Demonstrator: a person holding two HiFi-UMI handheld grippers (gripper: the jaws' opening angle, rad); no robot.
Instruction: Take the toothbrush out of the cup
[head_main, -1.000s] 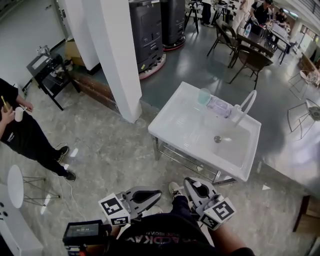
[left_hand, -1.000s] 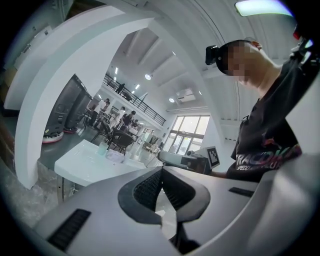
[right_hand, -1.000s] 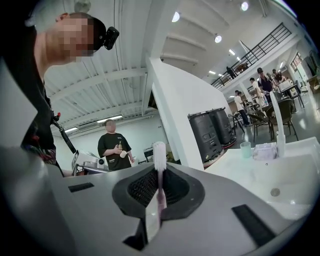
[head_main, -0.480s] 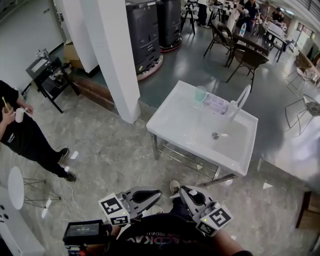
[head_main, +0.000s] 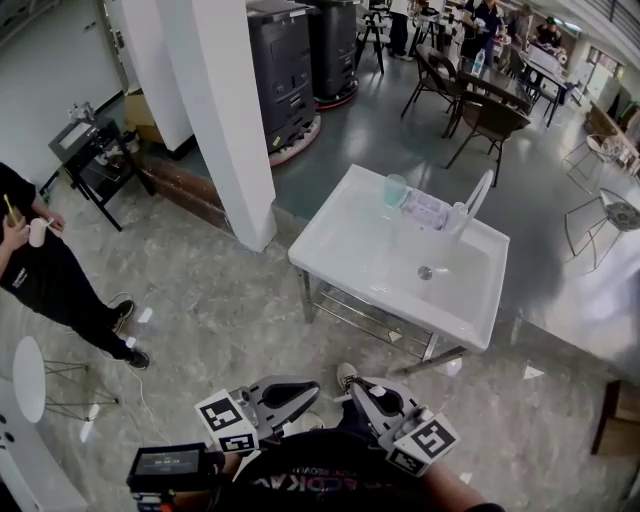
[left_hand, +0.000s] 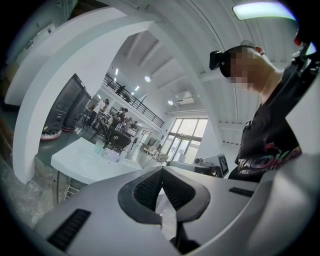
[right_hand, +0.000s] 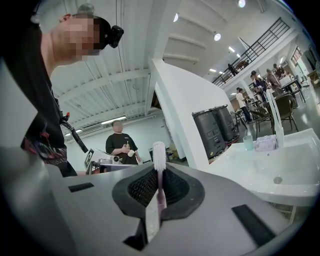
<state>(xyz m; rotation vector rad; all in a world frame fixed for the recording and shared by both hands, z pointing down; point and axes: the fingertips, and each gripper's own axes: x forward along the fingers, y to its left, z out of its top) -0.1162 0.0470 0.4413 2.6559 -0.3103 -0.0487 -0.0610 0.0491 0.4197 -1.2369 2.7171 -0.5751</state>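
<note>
Between the clamped jaws of the right hand-held gripper (right_hand: 159, 174) sits the toothbrush (right_hand: 159, 152).

I'm in a big open hall, part workspace, part canteen. Ahead of my right tongs (head_main: 362, 392) a white ceramic washbasin on a bare metal frame (head_main: 345, 245) stands free on the polished grey stone floor (head_main: 200, 290). Beyond my left tongs (head_main: 310, 390) rise a square white pillar (head_main: 225, 120) and tall dark grey machines (head_main: 285, 60). Farther off, people sit at dark chairs and tables (head_main: 480, 110) under a railed upper gallery (right_hand: 255, 50).
</note>
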